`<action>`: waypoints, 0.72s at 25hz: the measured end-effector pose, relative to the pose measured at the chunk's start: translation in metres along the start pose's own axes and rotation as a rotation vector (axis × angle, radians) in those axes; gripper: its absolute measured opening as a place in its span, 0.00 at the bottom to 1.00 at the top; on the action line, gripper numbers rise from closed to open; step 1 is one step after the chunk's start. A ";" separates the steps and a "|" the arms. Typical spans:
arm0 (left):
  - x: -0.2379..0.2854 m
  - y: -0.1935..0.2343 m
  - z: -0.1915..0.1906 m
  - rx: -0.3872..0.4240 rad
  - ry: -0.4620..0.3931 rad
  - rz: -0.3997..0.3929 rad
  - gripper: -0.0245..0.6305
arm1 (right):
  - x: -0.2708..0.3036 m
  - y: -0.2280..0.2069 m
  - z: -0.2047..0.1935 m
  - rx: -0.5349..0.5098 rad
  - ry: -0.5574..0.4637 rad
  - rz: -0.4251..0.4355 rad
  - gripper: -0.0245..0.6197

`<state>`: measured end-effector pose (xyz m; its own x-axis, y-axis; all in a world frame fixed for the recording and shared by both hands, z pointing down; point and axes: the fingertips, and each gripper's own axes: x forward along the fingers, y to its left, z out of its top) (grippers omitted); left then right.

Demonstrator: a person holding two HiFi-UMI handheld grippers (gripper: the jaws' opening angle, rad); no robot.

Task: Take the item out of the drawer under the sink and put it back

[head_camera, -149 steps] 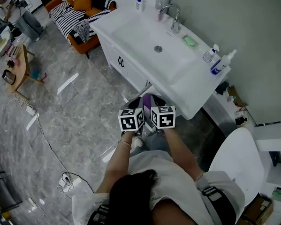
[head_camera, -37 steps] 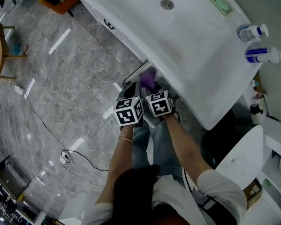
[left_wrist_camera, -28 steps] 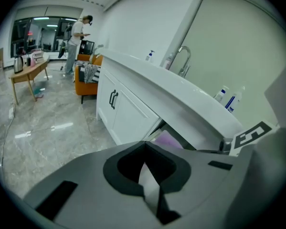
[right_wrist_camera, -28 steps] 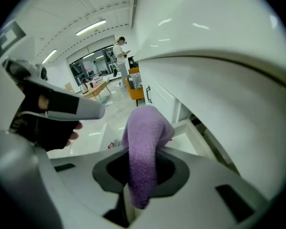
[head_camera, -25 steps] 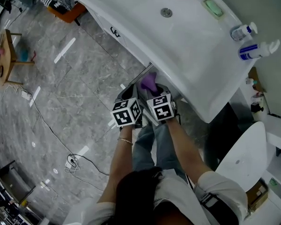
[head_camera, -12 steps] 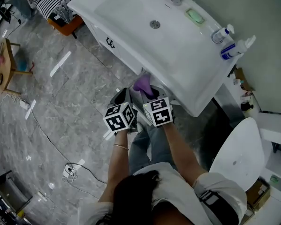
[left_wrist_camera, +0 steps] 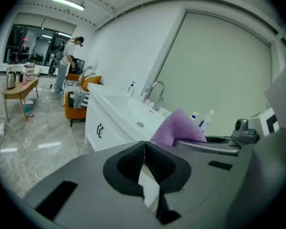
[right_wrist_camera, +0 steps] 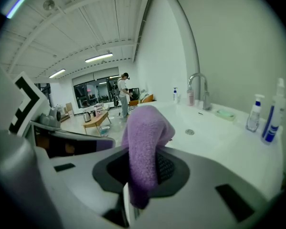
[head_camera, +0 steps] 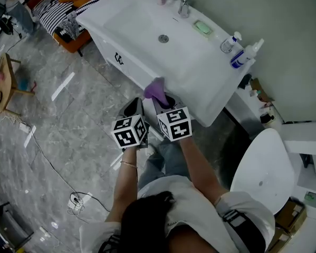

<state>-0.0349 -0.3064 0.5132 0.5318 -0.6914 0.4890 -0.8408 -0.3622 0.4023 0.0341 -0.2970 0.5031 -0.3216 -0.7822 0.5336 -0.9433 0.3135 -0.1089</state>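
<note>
Cloth [right_wrist_camera: 145, 142] hangs pinched in my right gripper [right_wrist_camera: 143, 171] just before the front edge of the sink [head_camera: 136, 25], held high, I judge, for returning to the drawer. My left gripper [left_wrist_camera: 143, 163] is closed, empty.

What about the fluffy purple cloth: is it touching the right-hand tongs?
Touching. The right gripper view shows the fluffy purple cloth clamped between the right-hand tongs, with its folded end sticking up above them.
</note>
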 end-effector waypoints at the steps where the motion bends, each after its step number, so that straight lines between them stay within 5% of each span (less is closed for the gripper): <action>1: -0.004 -0.005 0.007 0.013 -0.018 -0.009 0.04 | -0.005 0.001 0.006 0.013 -0.018 0.002 0.15; 18: -0.062 -0.062 0.041 0.199 -0.159 -0.116 0.04 | -0.076 0.018 0.033 -0.050 -0.141 -0.098 0.15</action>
<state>-0.0197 -0.2661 0.4259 0.6164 -0.7219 0.3144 -0.7868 -0.5496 0.2808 0.0391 -0.2495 0.4333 -0.2395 -0.8769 0.4167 -0.9667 0.2553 -0.0185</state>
